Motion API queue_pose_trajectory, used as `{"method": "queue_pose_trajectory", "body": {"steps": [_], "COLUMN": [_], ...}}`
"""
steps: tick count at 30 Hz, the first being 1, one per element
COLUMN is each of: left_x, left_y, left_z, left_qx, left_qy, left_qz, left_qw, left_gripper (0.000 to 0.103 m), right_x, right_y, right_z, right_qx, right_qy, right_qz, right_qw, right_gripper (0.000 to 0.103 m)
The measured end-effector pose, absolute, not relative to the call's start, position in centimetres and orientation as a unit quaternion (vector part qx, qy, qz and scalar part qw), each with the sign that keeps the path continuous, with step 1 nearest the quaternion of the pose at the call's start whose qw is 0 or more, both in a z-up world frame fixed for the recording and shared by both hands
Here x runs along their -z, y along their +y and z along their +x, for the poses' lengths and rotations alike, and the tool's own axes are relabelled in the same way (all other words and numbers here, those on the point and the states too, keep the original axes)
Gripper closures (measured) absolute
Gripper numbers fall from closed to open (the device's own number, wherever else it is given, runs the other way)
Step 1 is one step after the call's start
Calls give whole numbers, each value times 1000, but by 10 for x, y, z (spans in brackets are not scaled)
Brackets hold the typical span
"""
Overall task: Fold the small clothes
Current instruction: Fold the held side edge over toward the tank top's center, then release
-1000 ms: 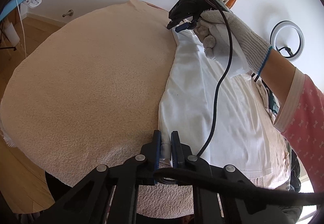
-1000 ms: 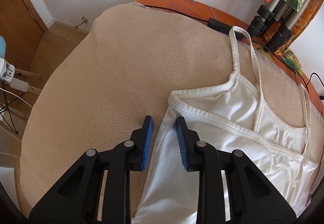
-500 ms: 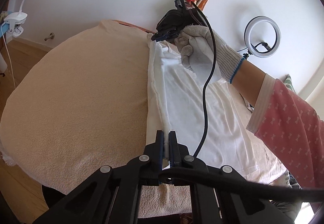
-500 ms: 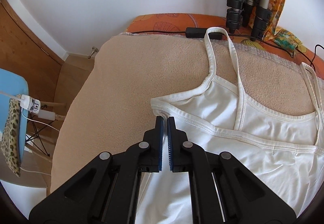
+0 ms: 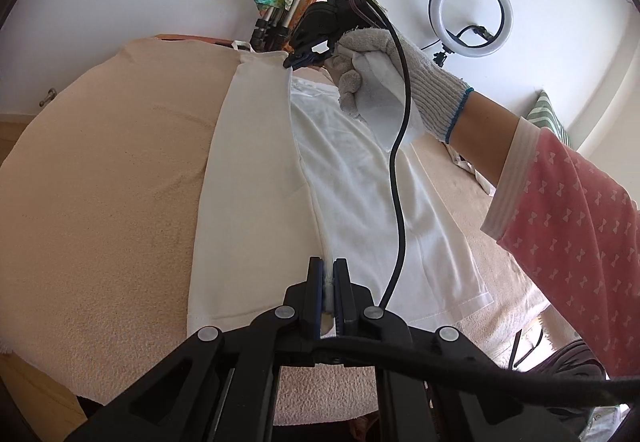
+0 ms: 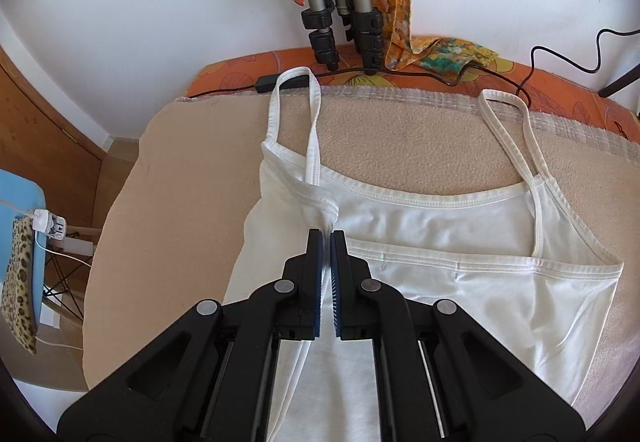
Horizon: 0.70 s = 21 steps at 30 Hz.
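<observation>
A white strappy camisole lies on a beige blanket. Its left side edge is lifted and folded over toward the middle. My left gripper is shut on the hem corner of that edge. My right gripper is shut on the top corner by the armhole of the camisole, and it also shows in the left wrist view, held by a gloved hand. Two thin straps reach toward the far blanket edge.
A tripod with colourful cloths stands at the far edge on an orange patterned surface with black cables. A ring light stands at the right. A blue chair and wooden floor are left of the blanket.
My right gripper shut on the camisole's top corner. Both grippers then carried the left side edge rightward over the garment, making a lengthwise fold.
</observation>
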<state>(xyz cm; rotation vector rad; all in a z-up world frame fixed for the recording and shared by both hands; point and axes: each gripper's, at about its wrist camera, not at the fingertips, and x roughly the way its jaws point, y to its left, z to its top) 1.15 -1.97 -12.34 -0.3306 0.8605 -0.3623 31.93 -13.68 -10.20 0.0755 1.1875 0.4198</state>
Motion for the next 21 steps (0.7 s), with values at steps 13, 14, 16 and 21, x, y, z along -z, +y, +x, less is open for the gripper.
{"method": "queue_pose_trajectory", "body": {"steps": [13,14,16,21], "left_x": [110,106,97,71], "left_y": [-21,-19,-18,-18], "left_z": [-3,-6,-14,-34], "left_qx": [166,167,176,218], "left_qy": [393,386,372,339], "left_qz": [-136,-134,-131,-116], "left_qw": [894,897,902,908], "left_gripper": [68,68,67,59], "right_x": [78,71,58,29], "right_y": [-173,-180,-193,-227], "right_z": [296,293,288,271], "right_qx": [-181,-180,-172,-149], "right_qy": [525,523,515,497], "right_qz": [38,45,49,50], "right_qw": [831,832,838,853], "right_gripper": [57,57,57,57]}}
